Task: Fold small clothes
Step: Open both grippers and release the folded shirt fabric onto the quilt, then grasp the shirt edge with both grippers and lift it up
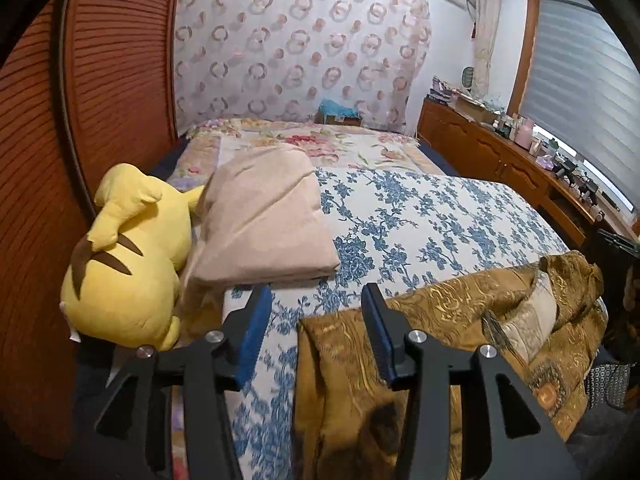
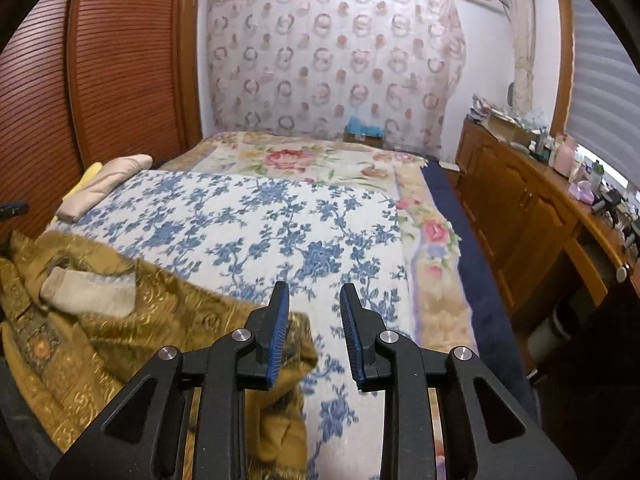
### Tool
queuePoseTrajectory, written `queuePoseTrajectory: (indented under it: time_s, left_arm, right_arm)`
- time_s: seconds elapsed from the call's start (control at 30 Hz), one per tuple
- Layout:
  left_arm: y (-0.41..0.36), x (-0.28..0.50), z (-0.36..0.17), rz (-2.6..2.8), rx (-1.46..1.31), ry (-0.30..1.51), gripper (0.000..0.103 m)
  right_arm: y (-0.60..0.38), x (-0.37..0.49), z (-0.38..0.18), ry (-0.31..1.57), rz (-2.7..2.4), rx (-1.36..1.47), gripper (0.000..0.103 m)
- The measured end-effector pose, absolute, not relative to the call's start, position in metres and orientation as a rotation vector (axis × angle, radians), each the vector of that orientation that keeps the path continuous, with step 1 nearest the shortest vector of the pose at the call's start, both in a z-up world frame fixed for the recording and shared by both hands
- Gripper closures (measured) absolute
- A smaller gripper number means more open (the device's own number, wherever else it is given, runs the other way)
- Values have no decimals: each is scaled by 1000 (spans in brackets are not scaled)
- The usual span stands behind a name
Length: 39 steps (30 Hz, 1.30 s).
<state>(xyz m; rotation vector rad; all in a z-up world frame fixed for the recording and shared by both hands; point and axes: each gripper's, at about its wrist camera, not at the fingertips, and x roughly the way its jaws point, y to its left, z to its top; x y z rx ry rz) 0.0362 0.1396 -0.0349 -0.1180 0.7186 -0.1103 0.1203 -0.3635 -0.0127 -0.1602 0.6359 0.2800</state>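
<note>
A gold-brown patterned garment (image 1: pixel 460 320) with a pale lining lies crumpled on the near edge of the bed; it also shows in the right wrist view (image 2: pixel 120 320). My left gripper (image 1: pixel 316 300) is open and empty, held above the garment's left edge. My right gripper (image 2: pixel 314 296) is open and empty, held above the garment's right edge and the blue-flowered bedspread (image 2: pixel 260 232).
A folded beige cloth (image 1: pixel 264 216) and a yellow plush toy (image 1: pixel 132 256) lie at the bed's left side by the louvred wooden wardrobe (image 1: pixel 80 120). A cluttered wooden sideboard (image 2: pixel 540 208) runs along the right under the window. A curtain (image 1: pixel 300 52) hangs behind the bed.
</note>
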Motion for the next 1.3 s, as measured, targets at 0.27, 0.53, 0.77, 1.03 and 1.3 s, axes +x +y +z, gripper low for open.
queuePoseTrajectory:
  time_s: [0.27, 0.53, 0.77, 1.03, 1.3]
  left_arm:
    - [125, 57, -72, -156, -100, 848, 58]
    - [123, 54, -89, -152, -100, 898, 58]
    - [122, 52, -91, -148, -93, 888, 58]
    - [119, 53, -91, -156, -71, 887, 58]
    - [117, 65, -88, -218, -21, 949, 62]
  right_arm:
    - [-354, 145, -35, 679, 311, -157, 78]
    - [-353, 151, -57, 737, 330, -147, 77]
    - [-352, 152, -70, 783, 339, -134, 58]
    - [-349, 160, -86, 859, 364, -111, 50]
    - [-343, 164, -90, 892, 401, -134, 49]
